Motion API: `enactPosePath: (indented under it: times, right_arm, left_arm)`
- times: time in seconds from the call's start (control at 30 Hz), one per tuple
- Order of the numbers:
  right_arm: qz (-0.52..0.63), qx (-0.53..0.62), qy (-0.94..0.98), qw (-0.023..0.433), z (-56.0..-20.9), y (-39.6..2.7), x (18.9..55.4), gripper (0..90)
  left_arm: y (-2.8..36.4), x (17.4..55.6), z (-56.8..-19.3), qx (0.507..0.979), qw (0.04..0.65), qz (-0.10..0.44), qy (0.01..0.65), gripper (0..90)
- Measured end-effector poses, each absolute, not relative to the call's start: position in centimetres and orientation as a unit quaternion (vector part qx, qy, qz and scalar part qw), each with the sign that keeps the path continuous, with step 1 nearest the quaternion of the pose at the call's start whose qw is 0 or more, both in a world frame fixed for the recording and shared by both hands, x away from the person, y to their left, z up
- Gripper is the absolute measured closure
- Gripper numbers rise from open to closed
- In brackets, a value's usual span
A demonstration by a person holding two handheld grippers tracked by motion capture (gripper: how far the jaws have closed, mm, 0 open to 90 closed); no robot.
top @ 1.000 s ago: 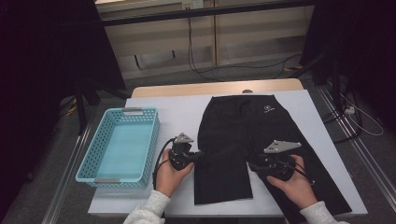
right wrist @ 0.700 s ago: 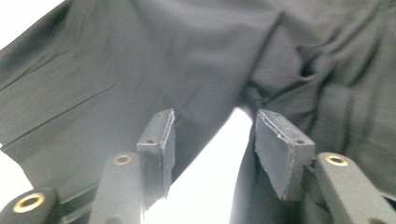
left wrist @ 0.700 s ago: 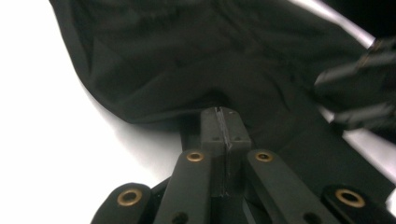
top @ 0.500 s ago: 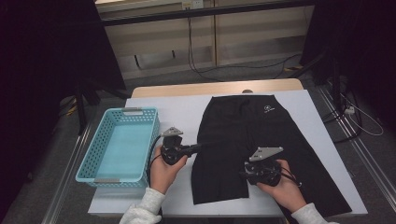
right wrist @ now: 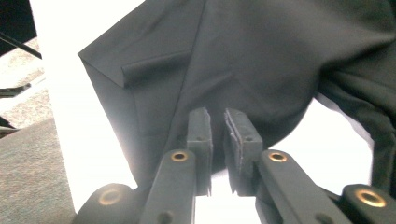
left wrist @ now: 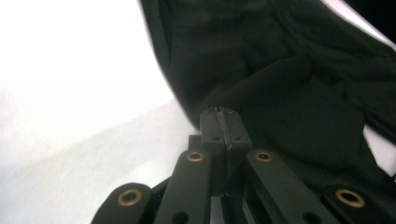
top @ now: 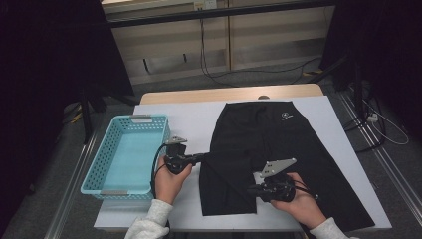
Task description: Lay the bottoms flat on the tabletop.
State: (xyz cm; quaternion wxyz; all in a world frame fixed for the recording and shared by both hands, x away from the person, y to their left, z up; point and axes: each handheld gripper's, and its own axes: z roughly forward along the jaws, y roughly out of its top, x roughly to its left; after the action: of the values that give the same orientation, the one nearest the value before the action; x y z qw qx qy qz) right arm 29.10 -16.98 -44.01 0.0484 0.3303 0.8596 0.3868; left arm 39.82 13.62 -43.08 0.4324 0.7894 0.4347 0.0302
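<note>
A pair of black shorts (top: 271,149) lies spread on a white table (top: 199,124), waistband toward twelve o'clock and legs toward six. At nine o'clock from the shorts sits a light blue plastic basket (top: 94,169). The left gripper (top: 201,158), at the shorts' nine o'clock edge, has its jaws pressed fully together on the edge of the fabric. The right gripper (top: 251,189) rests over the near leg, toward six o'clock; its jaws have just been closing and now stand a narrow slit apart, with the dark cloth's edge at the pads. In the right gripper view, the hem corner (right wrist: 105,65) lies at ten o'clock.
</note>
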Motion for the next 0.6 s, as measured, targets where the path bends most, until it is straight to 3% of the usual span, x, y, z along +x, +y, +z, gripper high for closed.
enactPosePath:
  times: [0.07, 0.17, 0.23, 0.4, 0.47, 0.6]
  right_arm:
    - [0.389, 0.330, 0.859, 0.049, -44.0, -17.2, 29.1, 79.3]
    - [0.387, 0.364, 0.843, 0.091, -43.9, -17.7, 29.6, 67.5]
    - [0.387, 0.383, 0.832, 0.109, -44.1, -18.0, 30.0, 66.6]
    - [0.375, 0.391, 0.833, 0.112, -44.8, -17.6, 31.0, 60.4]
    - [0.370, 0.393, 0.835, 0.111, -45.3, -17.4, 31.2, 61.3]
    - [0.383, 0.385, 0.834, 0.102, -45.7, -17.2, 31.9, 85.2]
  left_arm:
    - [13.5, 39.7, -43.2, 0.793, 0.429, 0.034, 0.431, 89.6]
    - [13.3, 39.7, -43.5, 0.799, 0.420, 0.039, 0.429, 89.6]
    - [13.2, 39.7, -43.8, 0.802, 0.414, 0.042, 0.429, 89.5]
    - [12.8, 39.9, -44.6, 0.807, 0.404, 0.052, 0.428, 88.9]
    - [12.7, 39.8, -44.9, 0.811, 0.399, 0.056, 0.424, 84.9]
    - [12.9, 39.3, -44.8, 0.806, 0.403, 0.075, 0.426, 62.5]
